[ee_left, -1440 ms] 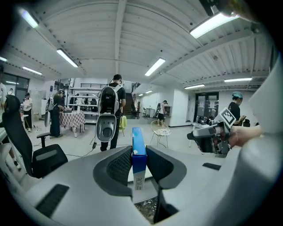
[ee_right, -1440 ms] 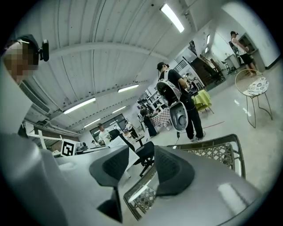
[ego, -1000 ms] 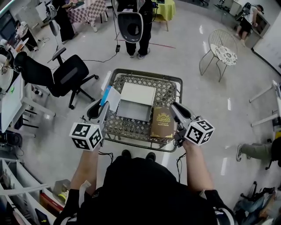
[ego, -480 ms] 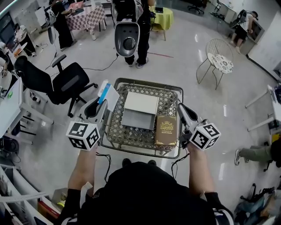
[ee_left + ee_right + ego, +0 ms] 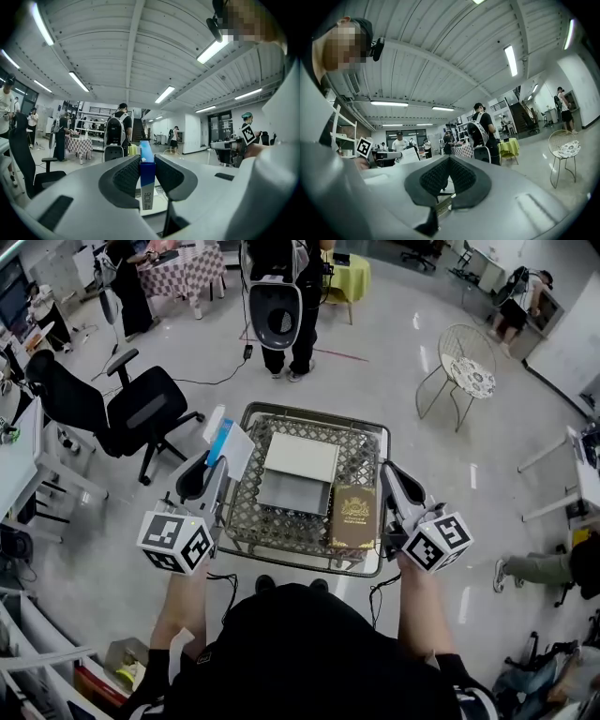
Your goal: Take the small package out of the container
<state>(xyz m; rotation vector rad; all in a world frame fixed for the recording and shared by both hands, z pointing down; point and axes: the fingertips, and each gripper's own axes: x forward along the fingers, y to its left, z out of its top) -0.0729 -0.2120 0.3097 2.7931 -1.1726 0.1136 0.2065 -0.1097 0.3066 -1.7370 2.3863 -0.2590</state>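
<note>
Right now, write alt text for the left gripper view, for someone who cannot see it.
The left tongs clamp a thin blue-and-white package upright between their dark pads. Beyond, a person wearing a backpack stands facing away under ceiling strip lights.

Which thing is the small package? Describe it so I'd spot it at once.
Start at the big wire basket. At its left rim, the left gripper pinches a slim package: blue and white, unlike the white box and brown box inside.

Basket (image 5: pixel 362 456) is metal wire; package (image 5: pixel 228 444) smooth cardboard.
</note>
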